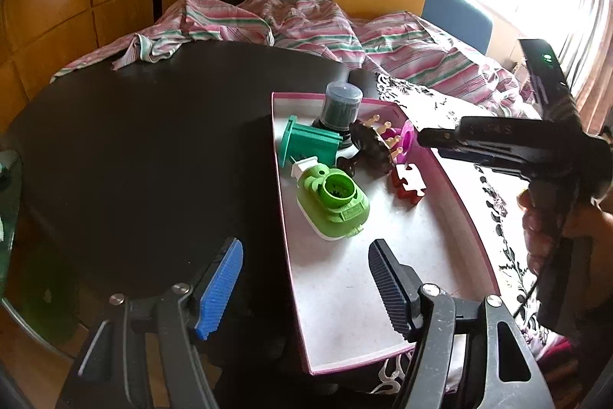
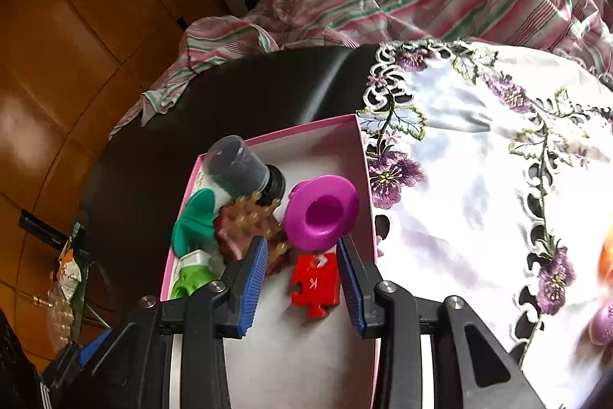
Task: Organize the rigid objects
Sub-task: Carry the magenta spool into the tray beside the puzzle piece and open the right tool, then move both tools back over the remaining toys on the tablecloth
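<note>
Red puzzle piece (image 2: 315, 284) between right hand-held gripper (image 2: 302, 288) pads (untouched).

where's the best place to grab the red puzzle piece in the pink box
Probably across its two straight side edges, coming from above. The red puzzle piece lies flat on the floor of the pink box, so only its thin edges offer a pinch. The right gripper is open and already straddles it; avoid the knobbed ends.

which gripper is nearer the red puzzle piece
Right. The right gripper hangs open just over the red puzzle piece, which lies between its fingers; the left gripper is open at the box's near end.
</note>
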### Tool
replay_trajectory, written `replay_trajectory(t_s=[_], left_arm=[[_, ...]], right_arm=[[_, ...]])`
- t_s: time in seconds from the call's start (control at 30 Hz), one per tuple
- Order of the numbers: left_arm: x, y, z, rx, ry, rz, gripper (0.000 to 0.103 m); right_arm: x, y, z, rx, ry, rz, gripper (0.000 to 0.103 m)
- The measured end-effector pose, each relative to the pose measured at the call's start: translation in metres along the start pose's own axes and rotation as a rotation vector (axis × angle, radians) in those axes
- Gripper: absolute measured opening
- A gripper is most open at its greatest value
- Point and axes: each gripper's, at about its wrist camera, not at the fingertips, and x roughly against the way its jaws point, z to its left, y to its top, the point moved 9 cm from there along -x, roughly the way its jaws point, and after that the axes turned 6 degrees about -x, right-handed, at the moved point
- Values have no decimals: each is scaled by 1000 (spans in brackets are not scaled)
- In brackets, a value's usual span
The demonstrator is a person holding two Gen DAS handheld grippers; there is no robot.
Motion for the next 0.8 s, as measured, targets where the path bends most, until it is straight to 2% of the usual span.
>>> replay_trajectory(t_s=[0.23, 0.4, 0.6, 0.8], left_arm=[[6, 0, 0, -11, 8, -14, 71], [7, -1, -4, -29, 13, -16, 71], [10, 0, -12, -66, 17, -24, 71], [11, -1, -23, -98, 15, -26, 71]], right_arm=[[23, -17, 12, 93, -21, -30, 38], [34, -30, 8, 104, -24, -35, 38], [56, -34, -16, 67, -46, -61, 38], [81, -33, -53, 20, -105, -93, 38]])
